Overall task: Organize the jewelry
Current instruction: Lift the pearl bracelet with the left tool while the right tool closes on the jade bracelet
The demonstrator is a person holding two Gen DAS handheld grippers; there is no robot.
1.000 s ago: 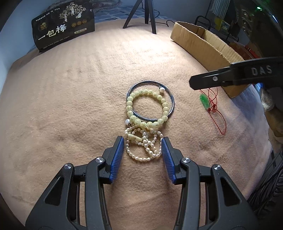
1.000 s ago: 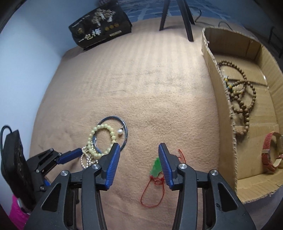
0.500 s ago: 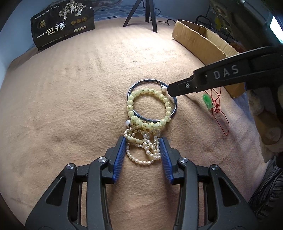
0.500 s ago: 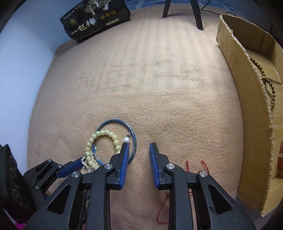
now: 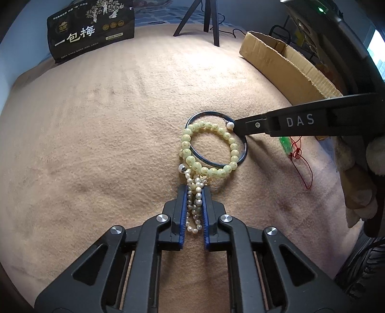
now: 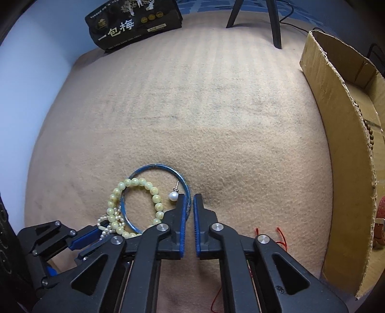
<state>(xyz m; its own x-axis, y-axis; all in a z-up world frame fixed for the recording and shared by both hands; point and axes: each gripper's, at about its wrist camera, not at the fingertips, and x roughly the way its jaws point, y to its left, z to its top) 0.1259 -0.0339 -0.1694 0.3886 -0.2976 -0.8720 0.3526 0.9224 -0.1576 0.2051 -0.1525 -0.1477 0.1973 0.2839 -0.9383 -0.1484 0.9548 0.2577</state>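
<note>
A tangle of jewelry lies on the tan blanket (image 5: 96, 144). My left gripper (image 5: 195, 192) is shut on the small white pearl strand (image 5: 195, 204), also seen in the right wrist view (image 6: 108, 224). A pale green bead bracelet (image 5: 209, 149) (image 6: 134, 202) overlaps a blue metal bangle (image 5: 244, 149) (image 6: 158, 166). My right gripper (image 6: 190, 199) is shut on the bangle's right rim, beside a single pearl earring (image 6: 173, 195) (image 5: 230, 125). The right gripper shows in the left wrist view (image 5: 238, 126). A green pendant on a red cord (image 5: 286, 144) lies right of it.
An open cardboard box (image 6: 341, 134) stands along the right with brown bead strands (image 6: 370, 134) and a red watch strap (image 6: 380, 216) inside; it also shows in the left wrist view (image 5: 284, 60). A black packet (image 5: 91, 31) and tripod legs (image 5: 209, 21) stand at the back.
My left gripper closed on the pearl strand. My right gripper moved left from the pendant to the bangle's rim and closed on it.
</note>
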